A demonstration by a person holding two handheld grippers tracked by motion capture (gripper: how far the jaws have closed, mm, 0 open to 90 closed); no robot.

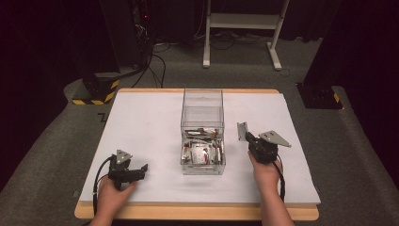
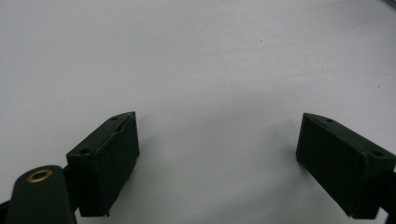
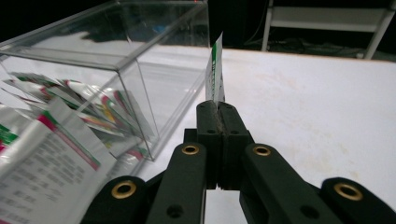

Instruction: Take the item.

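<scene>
A clear plastic box (image 1: pixel 202 99) stands in the middle of the white table; several red-and-white sachets (image 1: pixel 201 151) lie in its near half. My right gripper (image 1: pixel 245 133) is just right of the box, shut on one thin sachet (image 1: pixel 242 130). In the right gripper view that sachet (image 3: pixel 215 74) stands on edge above the closed jaws, with the box wall (image 3: pixel 140 88) to the left. My left gripper (image 1: pixel 144 169) rests low at the table's front left, open, with bare white surface between its pads (image 2: pixel 109 161).
The white table top (image 1: pixel 141 122) has a wooden front edge (image 1: pixel 197 213). Behind the table are a white desk frame (image 1: pixel 242 28), black stands with yellow-black striped bases (image 1: pixel 96 92) and loose cables on grey carpet.
</scene>
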